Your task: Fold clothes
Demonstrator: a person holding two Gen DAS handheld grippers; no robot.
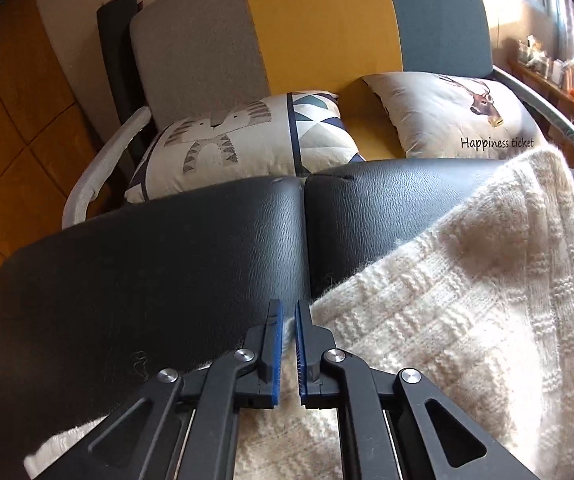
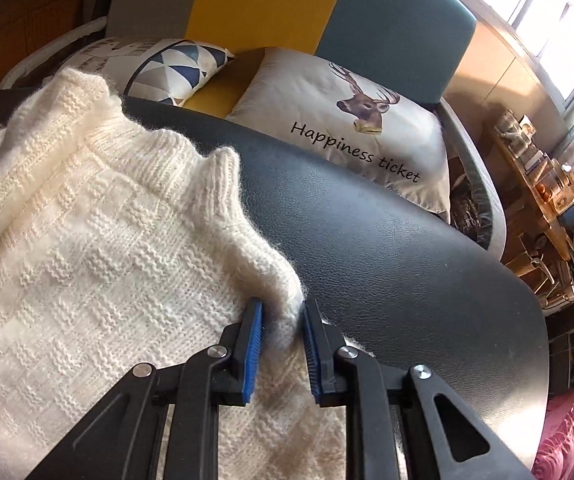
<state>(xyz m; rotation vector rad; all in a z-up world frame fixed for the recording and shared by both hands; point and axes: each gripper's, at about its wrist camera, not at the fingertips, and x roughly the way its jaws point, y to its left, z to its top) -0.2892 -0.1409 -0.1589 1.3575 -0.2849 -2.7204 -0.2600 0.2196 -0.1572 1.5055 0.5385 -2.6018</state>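
A cream knitted sweater (image 1: 467, 300) lies spread on a black leather surface (image 1: 167, 260), covering its right part in the left wrist view. My left gripper (image 1: 289, 312) is shut on the sweater's left edge; white knit shows in the narrow gap between the blue pads. In the right wrist view the sweater (image 2: 87, 220) fills the left half, with its ribbed collar (image 2: 175, 148) at the far side. My right gripper (image 2: 283, 312) is shut on a thick fold at the sweater's right edge, low over the black leather surface (image 2: 387, 260).
Beyond the leather surface stands a grey, yellow and teal sofa (image 1: 311, 20) with a patterned pillow (image 1: 247, 140) and a deer pillow (image 2: 347, 120). A cluttered wooden shelf (image 2: 535, 168) runs along the right wall. Pink fabric (image 2: 563, 432) lies at the lower right.
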